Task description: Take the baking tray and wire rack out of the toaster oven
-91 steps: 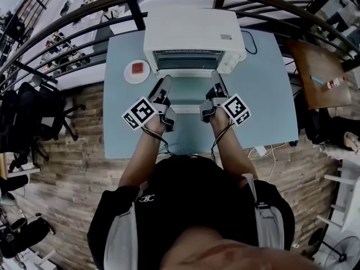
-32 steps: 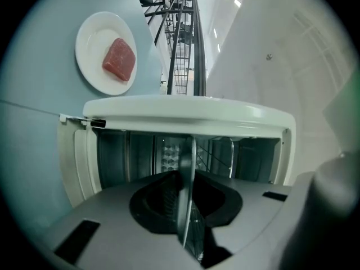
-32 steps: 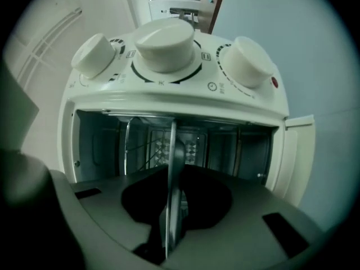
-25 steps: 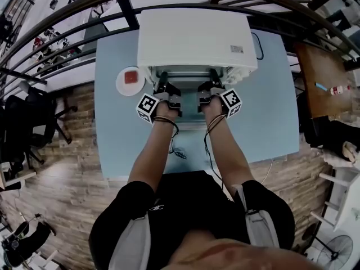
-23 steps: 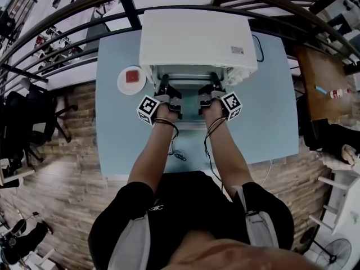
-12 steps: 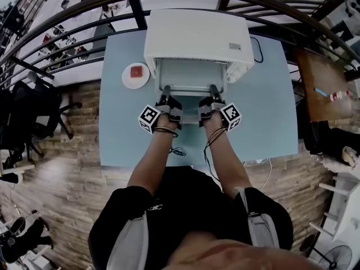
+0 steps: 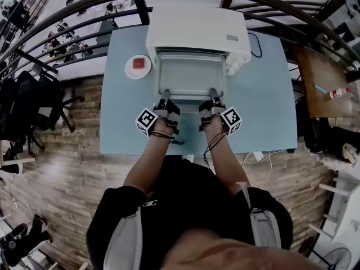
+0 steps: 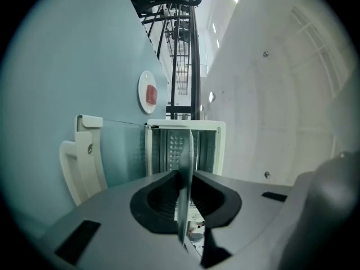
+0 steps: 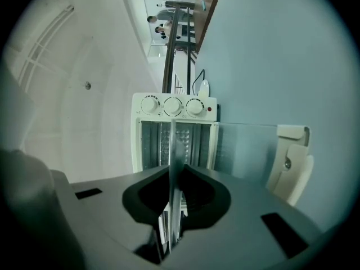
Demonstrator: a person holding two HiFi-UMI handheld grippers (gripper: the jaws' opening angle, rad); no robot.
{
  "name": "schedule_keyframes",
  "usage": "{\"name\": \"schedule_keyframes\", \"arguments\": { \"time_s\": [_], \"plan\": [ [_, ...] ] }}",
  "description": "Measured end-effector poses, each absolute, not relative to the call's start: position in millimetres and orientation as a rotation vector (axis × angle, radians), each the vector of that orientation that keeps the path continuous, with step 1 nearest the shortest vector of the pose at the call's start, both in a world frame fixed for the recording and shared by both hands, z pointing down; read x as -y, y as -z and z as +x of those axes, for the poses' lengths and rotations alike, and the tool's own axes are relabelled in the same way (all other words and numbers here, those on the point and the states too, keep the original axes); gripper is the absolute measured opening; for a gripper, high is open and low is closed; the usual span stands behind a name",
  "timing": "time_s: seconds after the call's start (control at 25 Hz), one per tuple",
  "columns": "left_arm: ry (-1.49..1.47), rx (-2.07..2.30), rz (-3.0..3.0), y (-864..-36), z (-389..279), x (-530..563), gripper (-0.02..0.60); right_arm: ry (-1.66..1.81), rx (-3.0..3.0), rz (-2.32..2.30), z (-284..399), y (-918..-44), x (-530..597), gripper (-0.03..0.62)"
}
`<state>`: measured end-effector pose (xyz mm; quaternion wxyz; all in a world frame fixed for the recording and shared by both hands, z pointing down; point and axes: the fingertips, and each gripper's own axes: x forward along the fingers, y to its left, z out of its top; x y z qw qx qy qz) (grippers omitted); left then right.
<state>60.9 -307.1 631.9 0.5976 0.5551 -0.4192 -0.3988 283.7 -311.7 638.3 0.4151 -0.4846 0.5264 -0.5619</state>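
Bright, even daylight; strong fisheye bending at edges, dark vignetted corners.

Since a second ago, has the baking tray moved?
Yes. The baking tray has slid out of the toaster oven toward the person, left gripper and right gripper clamping its near edge.
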Motion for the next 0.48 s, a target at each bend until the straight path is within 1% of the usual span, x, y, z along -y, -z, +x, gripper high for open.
{"name": "schedule_keyframes", "arguments": {
  "time_s": [0.2, 0.48],
  "plan": [
    [0.932, 0.973, 1.286, -624, 54, 282, 0.058, 1.43, -1.358, -1.186, 275, -630, 294, 0.038],
    [0.994, 1.026, 1.292, -611, 11, 256, 0.058, 1.495, -1.443, -1.1, 229, -622, 283, 0.04]
  ]
}}
